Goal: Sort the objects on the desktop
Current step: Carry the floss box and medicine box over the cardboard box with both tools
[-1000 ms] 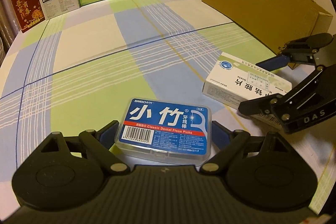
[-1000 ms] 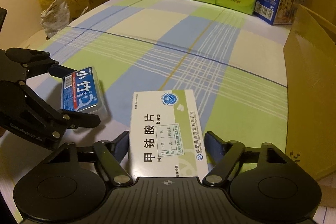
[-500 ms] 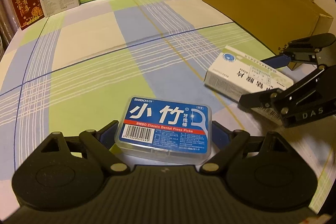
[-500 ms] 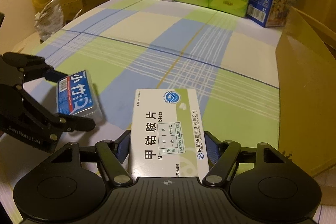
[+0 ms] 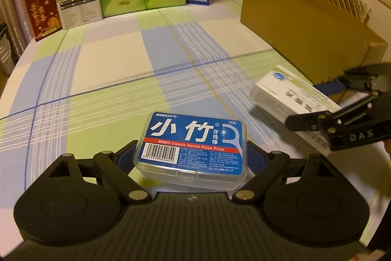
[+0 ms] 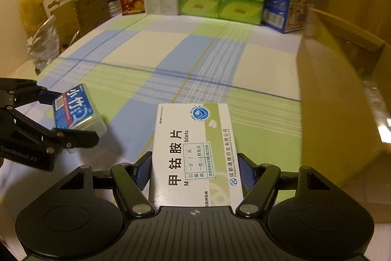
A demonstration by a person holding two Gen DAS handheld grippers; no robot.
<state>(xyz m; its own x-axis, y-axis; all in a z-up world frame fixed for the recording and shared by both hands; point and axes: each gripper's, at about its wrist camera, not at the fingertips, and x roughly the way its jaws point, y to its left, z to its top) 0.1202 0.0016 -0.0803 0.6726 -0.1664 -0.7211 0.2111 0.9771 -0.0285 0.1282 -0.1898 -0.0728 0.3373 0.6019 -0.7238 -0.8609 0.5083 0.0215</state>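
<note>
A clear plastic floss-pick case with a blue label (image 5: 193, 147) was held across its short sides between the blue pads of the left gripper (image 5: 191, 158), above the checked tablecloth (image 5: 117, 70). It was judged light, rigid and slick-walled, best pinched low on the flat side walls. A white and green cardboard medicine carton (image 6: 193, 153) was clamped by its long edges in the right gripper (image 6: 194, 170), beside the open brown cardboard box (image 6: 342, 99). It was judged light but crushable, so gentle pressure on the edges seemed wise.
</note>
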